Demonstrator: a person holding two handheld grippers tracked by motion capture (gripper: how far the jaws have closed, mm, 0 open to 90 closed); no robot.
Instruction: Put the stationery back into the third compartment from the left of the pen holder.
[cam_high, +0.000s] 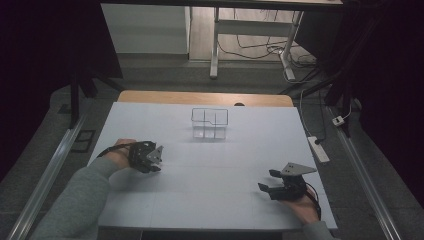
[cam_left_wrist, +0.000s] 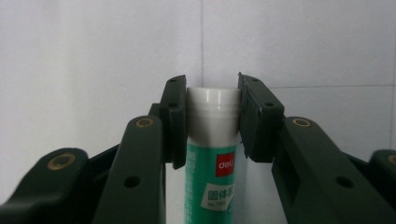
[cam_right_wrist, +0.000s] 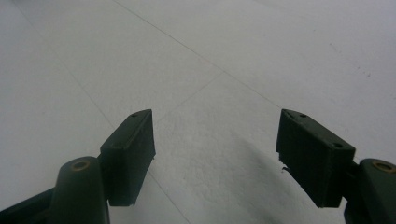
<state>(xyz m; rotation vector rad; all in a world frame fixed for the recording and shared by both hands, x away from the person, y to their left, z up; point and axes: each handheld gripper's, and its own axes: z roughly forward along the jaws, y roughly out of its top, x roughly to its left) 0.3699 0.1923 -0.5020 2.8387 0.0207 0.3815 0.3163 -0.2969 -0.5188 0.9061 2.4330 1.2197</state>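
Glue stick (cam_left_wrist: 212, 140), white-capped with a green and white body and a red label patch, clamped between the two black pads of the left claw (cam_left_wrist: 212, 119) in the left gripper view. Pads pressed on both sides at the join of cap and body, cap end pointing away from the camera. Lower end of the stick cut off by the bottom edge of that view; small print on the label too fine to read. Under it, white tabletop (cam_left_wrist: 93, 46) with thin seam lines.

From the high view, left claw (cam_high: 155, 161) low over the left part of the tabletop, near the person's side; the stick itself too small and too dark there to make out, hidden among the black parts. Grey sleeve (cam_high: 75, 200) running up from the bottom left to the hand on that claw.

Right claw (cam_right_wrist: 215, 154) wide apart in the right gripper view, nothing between its pads, bare white tabletop beneath. In the high view, right claw (cam_high: 266, 181) near the right front corner of the tabletop, well apart from the left one, grey plate on top.

Farther back, near the middle of the far edge, a clear divided box (cam_high: 210, 123), well apart from both claws; contents impossible to tell.
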